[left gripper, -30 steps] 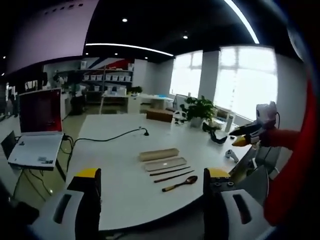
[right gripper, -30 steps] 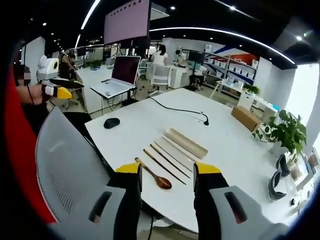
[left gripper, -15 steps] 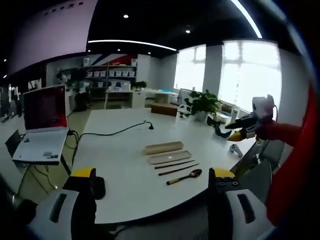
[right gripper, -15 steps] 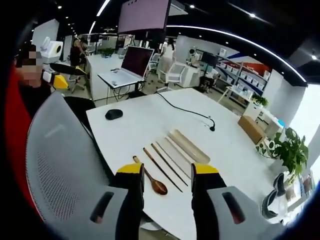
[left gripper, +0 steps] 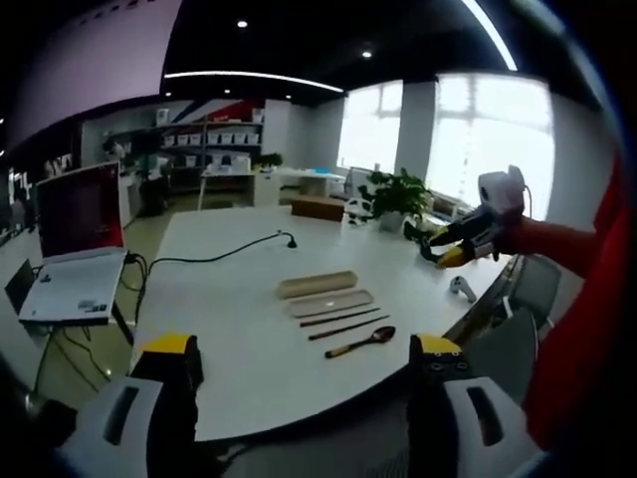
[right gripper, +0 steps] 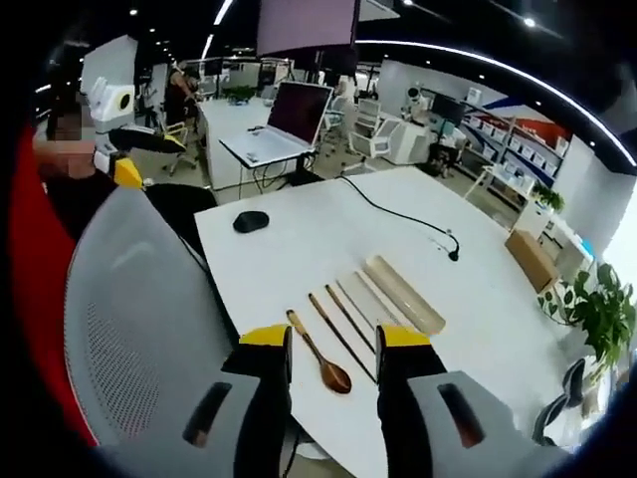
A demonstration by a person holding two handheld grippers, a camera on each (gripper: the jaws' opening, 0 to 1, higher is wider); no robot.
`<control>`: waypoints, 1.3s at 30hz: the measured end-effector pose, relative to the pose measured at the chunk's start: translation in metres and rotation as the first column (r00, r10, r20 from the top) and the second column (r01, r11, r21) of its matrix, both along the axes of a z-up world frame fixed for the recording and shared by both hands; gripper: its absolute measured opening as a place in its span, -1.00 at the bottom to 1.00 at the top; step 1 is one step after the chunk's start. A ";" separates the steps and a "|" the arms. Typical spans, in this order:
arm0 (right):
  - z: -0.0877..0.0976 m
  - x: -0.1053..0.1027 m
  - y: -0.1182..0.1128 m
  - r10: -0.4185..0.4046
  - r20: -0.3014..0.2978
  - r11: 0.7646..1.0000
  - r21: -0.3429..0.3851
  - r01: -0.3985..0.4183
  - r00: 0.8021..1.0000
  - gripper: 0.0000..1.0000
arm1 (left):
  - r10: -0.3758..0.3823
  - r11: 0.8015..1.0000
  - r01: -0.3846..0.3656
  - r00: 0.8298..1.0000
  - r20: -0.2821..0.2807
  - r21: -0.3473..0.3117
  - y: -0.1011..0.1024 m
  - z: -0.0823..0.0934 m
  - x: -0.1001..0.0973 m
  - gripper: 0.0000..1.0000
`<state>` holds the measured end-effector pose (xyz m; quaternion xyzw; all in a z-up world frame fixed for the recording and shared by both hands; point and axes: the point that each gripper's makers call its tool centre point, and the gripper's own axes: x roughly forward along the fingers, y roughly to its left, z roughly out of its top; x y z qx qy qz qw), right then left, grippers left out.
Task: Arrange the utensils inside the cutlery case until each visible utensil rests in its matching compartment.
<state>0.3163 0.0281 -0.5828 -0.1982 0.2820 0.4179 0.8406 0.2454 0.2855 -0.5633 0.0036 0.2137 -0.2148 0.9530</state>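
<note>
cutlery case (right gripper: pixel 403 295) on white table (right gripper: pixel 299 239), contents unseen | spoon (right gripper: pixel 320 364), chopsticks (right gripper: pixel 341 325) just beside case | left gripper (left gripper: pixel 299 378), right gripper (right gripper: pixel 333 344) jaws apart, empty | right view nearer than before

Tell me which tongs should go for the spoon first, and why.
Right, probably. In the right gripper view the right tongs are open and point straight at the spoon, which lies nearest them at the table edge. The left tongs are open too, but sit farther back from it.
</note>
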 end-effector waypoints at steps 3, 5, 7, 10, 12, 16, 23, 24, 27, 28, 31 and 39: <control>-0.001 0.002 0.009 0.019 -0.043 1.000 0.019 -0.018 0.999 -0.38 | 0.015 1.000 -0.015 1.000 0.014 -0.006 0.003 0.004 -0.001 0.74; -0.002 0.005 0.011 0.022 -0.030 1.000 0.000 -0.022 0.999 -0.39 | 0.026 1.000 -0.026 0.999 0.018 -0.016 0.005 0.007 -0.003 0.74; -0.004 0.007 0.011 0.031 -0.021 0.999 -0.030 -0.032 0.999 -0.41 | 0.036 0.999 -0.036 0.999 0.021 -0.020 0.005 0.008 -0.003 0.75; -0.003 0.003 0.017 0.060 -0.017 0.998 -0.031 -0.061 0.998 -0.33 | 0.062 0.997 -0.062 0.998 0.021 -0.041 0.007 0.010 -0.003 0.78; -0.003 0.001 0.020 0.090 0.004 0.995 -0.036 -0.090 0.996 -0.25 | 0.064 0.996 -0.063 0.998 0.019 -0.062 0.006 0.011 -0.005 0.78; -0.010 -0.001 0.020 0.112 0.007 0.990 -0.087 -0.111 0.994 -0.30 | 0.052 0.997 -0.052 0.999 0.007 -0.053 0.004 0.008 -0.009 0.75; -0.018 0.006 0.013 0.124 0.019 0.978 -0.170 -0.119 0.992 -0.31 | 0.046 0.997 -0.046 0.999 -0.005 -0.057 0.004 0.003 -0.012 0.72; -0.018 0.007 0.013 0.121 0.010 0.979 -0.164 -0.118 0.993 -0.31 | 0.041 0.998 -0.042 0.999 -0.006 -0.055 0.003 0.003 -0.012 0.72; -0.018 0.011 0.012 0.106 0.002 0.981 -0.165 -0.104 0.994 -0.33 | 0.021 0.999 -0.022 1.000 -0.006 -0.046 0.000 0.003 -0.012 0.72; -0.018 0.012 0.011 0.099 -0.001 0.980 -0.172 -0.098 0.995 -0.33 | 0.013 0.999 -0.014 1.000 -0.006 -0.043 -0.001 0.003 -0.011 0.72; -0.017 0.016 0.009 0.082 0.001 0.981 -0.174 -0.080 0.997 -0.35 | 0.002 0.999 -0.002 1.000 -0.010 -0.038 -0.002 0.001 -0.010 0.72; -0.017 0.035 0.001 -0.092 -0.017 0.993 -0.071 0.091 0.996 -0.34 | -0.004 1.000 0.004 1.000 -0.022 -0.030 -0.001 -0.001 -0.010 0.70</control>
